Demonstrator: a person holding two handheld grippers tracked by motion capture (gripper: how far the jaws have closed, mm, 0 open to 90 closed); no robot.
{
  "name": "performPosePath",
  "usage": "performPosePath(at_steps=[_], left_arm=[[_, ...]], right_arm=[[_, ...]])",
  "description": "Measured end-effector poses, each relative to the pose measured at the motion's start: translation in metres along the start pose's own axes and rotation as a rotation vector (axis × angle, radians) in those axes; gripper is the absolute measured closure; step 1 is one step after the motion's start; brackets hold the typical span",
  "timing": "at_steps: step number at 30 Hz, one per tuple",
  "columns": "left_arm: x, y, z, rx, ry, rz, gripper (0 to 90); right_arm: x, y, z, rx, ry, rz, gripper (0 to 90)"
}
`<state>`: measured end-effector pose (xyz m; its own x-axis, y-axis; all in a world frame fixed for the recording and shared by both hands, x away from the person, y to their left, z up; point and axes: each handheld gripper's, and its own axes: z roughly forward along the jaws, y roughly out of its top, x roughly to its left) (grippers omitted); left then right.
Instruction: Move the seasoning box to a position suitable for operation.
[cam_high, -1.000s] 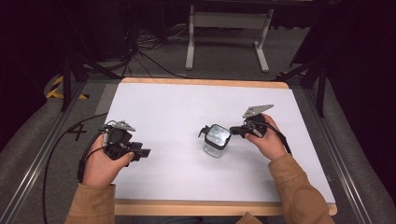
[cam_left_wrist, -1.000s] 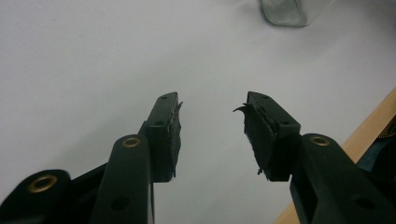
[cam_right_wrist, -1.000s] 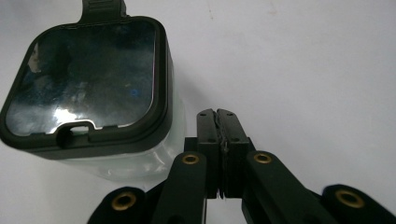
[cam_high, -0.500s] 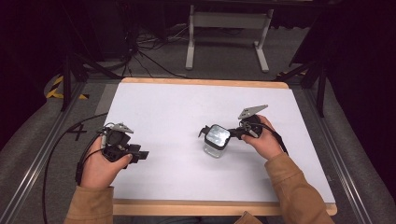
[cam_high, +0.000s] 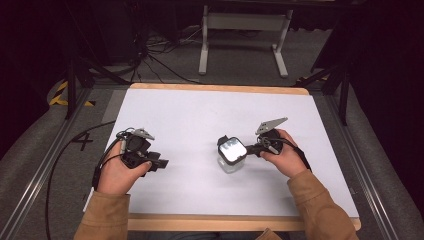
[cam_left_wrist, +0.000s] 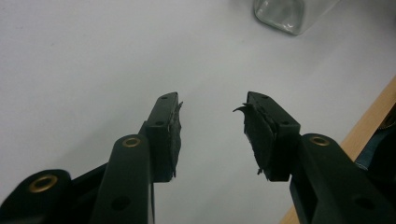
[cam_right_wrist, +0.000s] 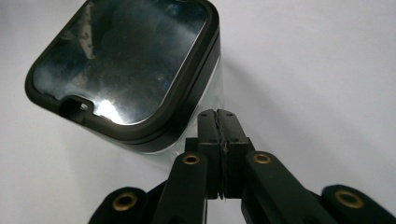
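Two tongs sit over the white bench (cam_high: 200, 120) in the high view, one in each of the person's hands. The left tongs (cam_high: 161, 164) rest low near the bench's near-left part, gripped by the left hand (cam_high: 120, 172), with a dark cable (cam_high: 60, 165) trailing off the bench edge behind them. The right tongs (cam_high: 252, 148) are held by the right hand (cam_high: 285, 157), a grey three-cornered plate standing above them, and their tips lie right against a clear glass jar (cam_high: 231, 156) with a dark-rimmed, shiny square lid (cam_high: 231, 148); the jar stands upright just ahead of those tips and well apart from the left tongs. In the left gripper view, the left tongs (cam_left_wrist: 212, 128) stand wide apart with nothing between the jaws, their worn black pads (cam_left_wrist: 256, 135) over bare white bench (cam_left_wrist: 84, 70); the jar's glass base (cam_left_wrist: 289, 14) shows far ahead and a little to the right of the jaws, and the wooden bench edge (cam_left_wrist: 369, 126) runs beside the right jaw. In the right gripper view, the right tongs (cam_right_wrist: 218, 122) are pressed together, pad against pad, holding nothing. The jar (cam_right_wrist: 205, 88) sits just ahead and to the left of the closed tips, its lid (cam_right_wrist: 126, 56) tilted in this view, the tips close against the glass wall below the lid's rim; whether they touch it I cannot tell.
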<state>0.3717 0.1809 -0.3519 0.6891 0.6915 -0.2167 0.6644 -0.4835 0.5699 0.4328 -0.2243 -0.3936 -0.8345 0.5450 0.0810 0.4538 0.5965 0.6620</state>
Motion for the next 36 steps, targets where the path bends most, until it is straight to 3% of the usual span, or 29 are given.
performPosePath(at_steps=[13,22,27,31,32,33,34,36], left_arm=[[-0.004,0.016,0.012,0.012,-0.029,0.041,55.9],[-0.003,0.025,0.021,0.017,-0.047,0.058,56.1],[-0.006,0.034,0.027,0.025,-0.060,0.083,56.2],[-0.009,0.038,0.031,0.022,-0.067,0.092,57.2],[-0.010,0.041,0.032,0.021,-0.058,0.126,57.9],[-0.010,0.041,0.032,0.021,-0.058,0.126,58.2],[-0.014,0.046,0.033,-0.007,-0.066,0.185,58.5],[-0.017,0.053,0.033,-0.070,-0.112,0.228,58.5]], right_arm=[[0.017,-0.008,-0.002,0.059,-0.006,-0.031,90.0],[0.027,-0.014,0.004,0.104,0.022,-0.041,90.0],[0.031,-0.020,0.005,0.096,0.041,-0.038,90.0],[0.032,-0.023,-0.002,0.070,0.029,-0.024,90.0],[0.031,-0.024,-0.009,0.057,0.012,-0.024,90.0],[0.031,-0.024,-0.009,0.057,0.012,-0.024,90.0],[0.030,-0.026,-0.019,0.033,-0.003,-0.017,90.0],[0.028,-0.029,-0.027,0.018,-0.008,0.001,90.0]])
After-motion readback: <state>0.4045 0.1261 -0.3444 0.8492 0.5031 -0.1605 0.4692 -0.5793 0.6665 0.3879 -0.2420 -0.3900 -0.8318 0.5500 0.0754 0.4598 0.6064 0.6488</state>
